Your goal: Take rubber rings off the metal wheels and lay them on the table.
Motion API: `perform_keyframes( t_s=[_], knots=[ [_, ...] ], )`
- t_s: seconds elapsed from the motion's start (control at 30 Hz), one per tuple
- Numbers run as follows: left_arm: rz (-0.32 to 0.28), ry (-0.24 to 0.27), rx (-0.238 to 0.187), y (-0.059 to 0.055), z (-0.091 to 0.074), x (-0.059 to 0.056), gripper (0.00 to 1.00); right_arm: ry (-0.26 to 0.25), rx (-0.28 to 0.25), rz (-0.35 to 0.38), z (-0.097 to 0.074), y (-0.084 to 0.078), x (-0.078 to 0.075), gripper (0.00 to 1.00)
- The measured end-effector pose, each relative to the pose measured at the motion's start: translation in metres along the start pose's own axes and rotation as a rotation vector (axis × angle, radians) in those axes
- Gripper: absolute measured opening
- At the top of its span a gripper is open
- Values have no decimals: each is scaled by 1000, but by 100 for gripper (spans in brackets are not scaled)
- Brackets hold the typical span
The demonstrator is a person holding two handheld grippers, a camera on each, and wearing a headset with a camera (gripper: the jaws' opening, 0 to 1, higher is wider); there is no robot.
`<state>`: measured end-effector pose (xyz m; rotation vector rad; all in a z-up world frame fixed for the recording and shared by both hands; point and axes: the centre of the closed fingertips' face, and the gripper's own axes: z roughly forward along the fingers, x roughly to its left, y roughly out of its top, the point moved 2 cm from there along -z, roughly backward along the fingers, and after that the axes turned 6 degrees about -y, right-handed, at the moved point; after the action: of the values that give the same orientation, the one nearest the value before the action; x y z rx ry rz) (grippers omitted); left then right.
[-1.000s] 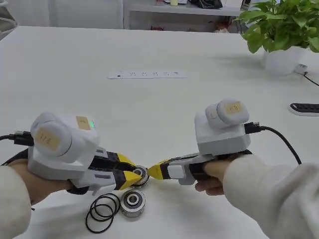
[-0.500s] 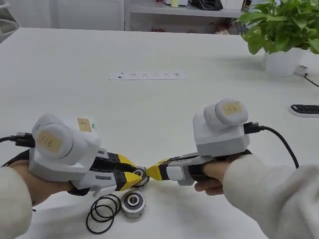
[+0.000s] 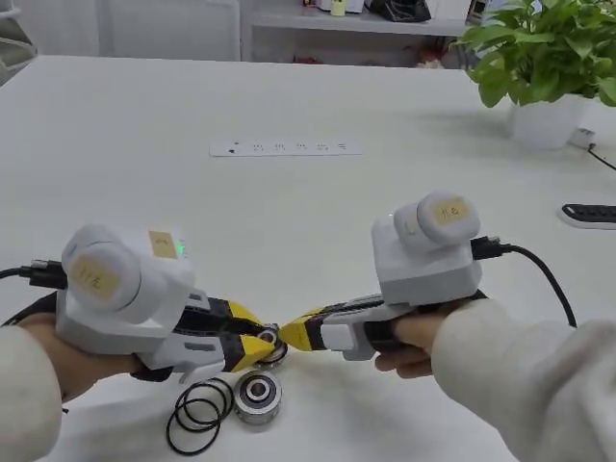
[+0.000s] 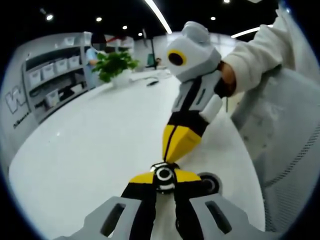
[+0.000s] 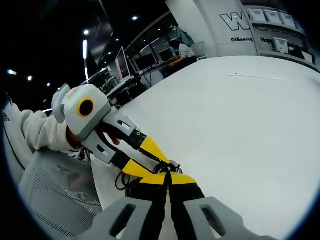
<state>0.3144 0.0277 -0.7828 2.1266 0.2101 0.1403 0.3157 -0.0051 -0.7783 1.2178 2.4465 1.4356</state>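
Nearest the person, a small pile of loose rubber rings [image 3: 197, 412] lies flat on the white counter [image 3: 289, 221], just beside a second metal wheel [image 3: 257, 395] resting on its face. Judged from the task, this is the drop spot for stripped rings, kept right under the hands so each one has little way to travel.

Just beyond, the left gripper [image 3: 258, 344] reaches in from the left, low and almost level. Its jaws are clenched on a metal wheel [image 3: 270, 341], which the left gripper view shows end-on between the yellow tips. It probably serves as a vise, offering the wheel's rim to the other tool.

The right gripper [image 3: 293, 332] comes from the opposite side, also nearly level, so the two meet nose to nose. Its jaws are pressed together with the tips at the wheel's edge. Whether a ring is pinched between them cannot be told, though the pose suggests picking at one. Both wrists stay low near the counter, which should steady such fine work, and a black cable [image 3: 539, 265] trails away from the right gripper.

Well apart, mid-counter, lies a white power strip [image 3: 286, 147]. A dark one [image 3: 587, 210] sits at the right edge, with a potted plant [image 3: 544, 67] behind it
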Motion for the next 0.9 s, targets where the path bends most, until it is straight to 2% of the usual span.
perform_keyframes(
  t_s=[0.2,0.27,0.33,0.7,0.77,0.9],
  knots=[
    [1,0,1,0,0,0,13,21,-6,-7,0,2,3,0],
    [2,0,1,0,0,1,13,39,-43,-5,-1,9,9,0],
    [2,0,1,0,0,1,13,26,-54,-2,-3,15,8,0],
    [5,3,18,2,0,0,14,-2,-33,-8,-2,9,1,0],
    [3,-4,13,6,-4,0,14,-4,-36,-9,-3,9,0,0],
    [-30,-8,-31,19,-17,1,20,-6,-47,1,-4,11,-1,0]
  ],
)
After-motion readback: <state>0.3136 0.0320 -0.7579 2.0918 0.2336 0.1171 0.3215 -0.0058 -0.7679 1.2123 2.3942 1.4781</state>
